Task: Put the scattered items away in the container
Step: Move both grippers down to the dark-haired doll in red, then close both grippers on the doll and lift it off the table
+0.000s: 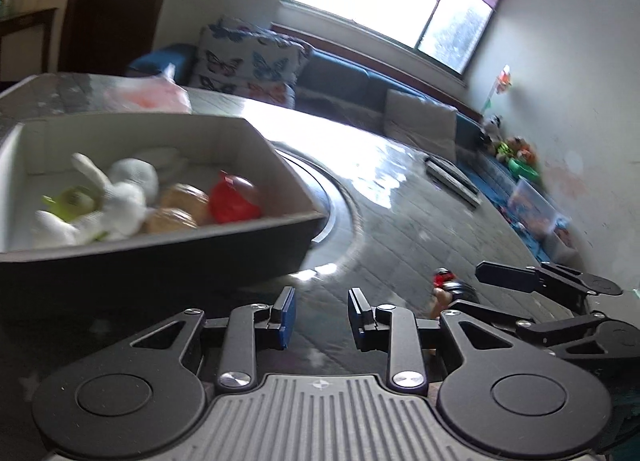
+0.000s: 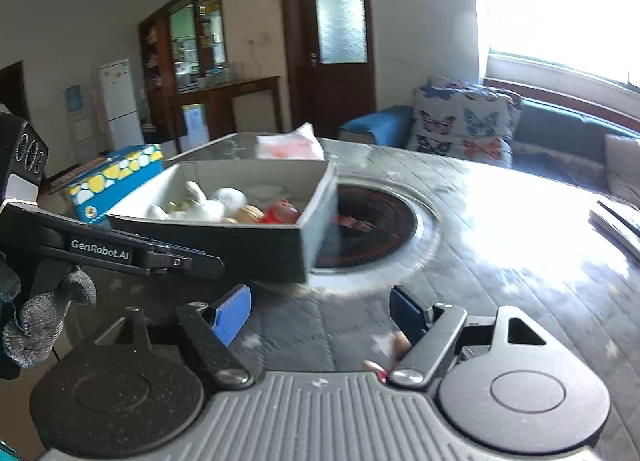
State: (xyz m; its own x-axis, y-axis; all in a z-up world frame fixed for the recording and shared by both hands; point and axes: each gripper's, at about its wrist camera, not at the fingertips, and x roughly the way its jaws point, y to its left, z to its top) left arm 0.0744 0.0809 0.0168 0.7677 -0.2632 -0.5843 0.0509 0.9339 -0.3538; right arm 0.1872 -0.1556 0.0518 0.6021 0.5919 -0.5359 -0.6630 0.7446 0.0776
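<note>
A grey open box (image 1: 168,257) (image 2: 240,239) stands on the dark table. It holds a white plush rabbit (image 1: 116,197) (image 2: 200,207), two tan walnut-like pieces (image 1: 180,209), a red item (image 1: 234,201) (image 2: 282,213) and a green item (image 1: 74,201). My left gripper (image 1: 322,317) is open and empty, just right of the box. My right gripper (image 2: 320,313) is open over the table in front of the box. A small toy figure with red top (image 1: 446,287) lies on the table by the right gripper; it shows partly under its right finger (image 2: 398,345).
A round inset burner (image 2: 368,229) sits in the table beside the box. A blue and yellow carton (image 2: 116,177) and a pink plastic bag (image 2: 288,145) lie behind the box. A flat remote-like object (image 1: 452,177) lies further right. A sofa with cushions stands beyond.
</note>
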